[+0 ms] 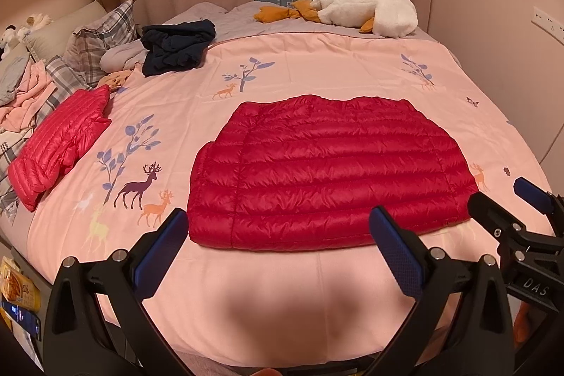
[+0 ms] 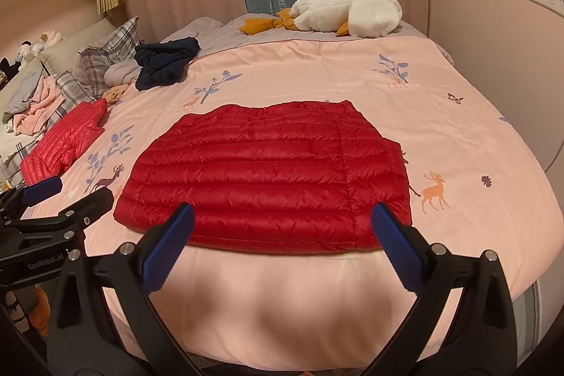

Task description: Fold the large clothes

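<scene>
A red quilted down jacket (image 1: 328, 171) (image 2: 271, 175) lies flat on the pink bed cover, sleeves folded in, its hem nearest me. My left gripper (image 1: 278, 224) is open above the near hem toward the jacket's left side, with nothing between its blue pads. In the same way, my right gripper (image 2: 282, 221) is open over the hem toward the jacket's right side, empty. Each gripper shows at the edge of the other's view: the right one (image 1: 507, 199) and the left one (image 2: 74, 192). Neither touches the jacket.
A folded pinkish-red down jacket (image 1: 60, 143) (image 2: 63, 140) lies at the left. A dark navy garment (image 1: 176, 46) (image 2: 165, 60) sits crumpled farther back. A white plush goose (image 1: 370, 11) (image 2: 349, 11) rests at the far edge, plaid pillows (image 1: 102, 37) and loose clothes at left.
</scene>
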A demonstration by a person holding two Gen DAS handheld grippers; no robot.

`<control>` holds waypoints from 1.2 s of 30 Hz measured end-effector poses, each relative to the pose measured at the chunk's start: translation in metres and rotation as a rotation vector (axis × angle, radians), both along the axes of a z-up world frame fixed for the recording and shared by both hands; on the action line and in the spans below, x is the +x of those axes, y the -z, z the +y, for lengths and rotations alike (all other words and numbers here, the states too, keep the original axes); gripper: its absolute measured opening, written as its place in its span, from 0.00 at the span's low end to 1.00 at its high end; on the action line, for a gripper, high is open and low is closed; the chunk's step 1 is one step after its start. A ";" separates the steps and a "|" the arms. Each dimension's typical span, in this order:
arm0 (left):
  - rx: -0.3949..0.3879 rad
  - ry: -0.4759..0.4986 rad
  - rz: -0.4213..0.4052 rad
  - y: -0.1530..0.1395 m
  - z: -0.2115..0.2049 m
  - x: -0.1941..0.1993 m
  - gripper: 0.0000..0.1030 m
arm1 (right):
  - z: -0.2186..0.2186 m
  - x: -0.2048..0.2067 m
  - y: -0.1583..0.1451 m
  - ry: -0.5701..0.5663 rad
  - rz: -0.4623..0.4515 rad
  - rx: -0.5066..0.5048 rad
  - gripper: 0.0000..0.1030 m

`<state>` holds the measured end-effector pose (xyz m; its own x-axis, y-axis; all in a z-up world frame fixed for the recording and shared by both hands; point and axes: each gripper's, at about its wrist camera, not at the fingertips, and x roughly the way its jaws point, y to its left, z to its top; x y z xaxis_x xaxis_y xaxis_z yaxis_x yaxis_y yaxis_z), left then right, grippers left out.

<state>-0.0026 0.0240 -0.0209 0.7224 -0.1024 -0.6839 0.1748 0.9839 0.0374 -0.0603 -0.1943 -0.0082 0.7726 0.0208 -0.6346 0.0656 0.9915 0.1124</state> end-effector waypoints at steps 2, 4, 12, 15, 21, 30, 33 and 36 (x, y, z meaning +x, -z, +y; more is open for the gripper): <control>0.001 0.000 0.000 0.000 0.000 0.000 0.99 | 0.000 0.000 0.000 -0.002 0.001 0.002 0.98; 0.001 0.000 0.000 0.000 0.000 0.000 0.99 | 0.000 0.000 0.000 -0.004 -0.001 0.000 0.98; 0.001 -0.001 0.001 0.001 0.001 0.000 0.99 | 0.003 -0.001 0.000 -0.010 -0.001 0.000 0.98; 0.002 -0.003 0.000 0.001 0.001 0.000 0.99 | 0.004 -0.002 0.000 -0.009 0.000 -0.001 0.98; 0.001 -0.002 0.001 0.001 0.002 0.001 0.99 | 0.003 -0.001 -0.001 -0.010 0.001 0.000 0.98; 0.002 -0.005 0.009 0.004 0.004 0.001 0.99 | 0.004 -0.001 0.000 -0.011 0.003 -0.001 0.98; 0.003 -0.006 0.009 0.004 0.004 0.002 0.99 | 0.004 0.000 -0.001 -0.012 0.005 0.001 0.98; 0.002 -0.006 0.009 0.004 0.004 0.002 0.99 | 0.004 0.000 0.000 -0.012 0.006 0.001 0.98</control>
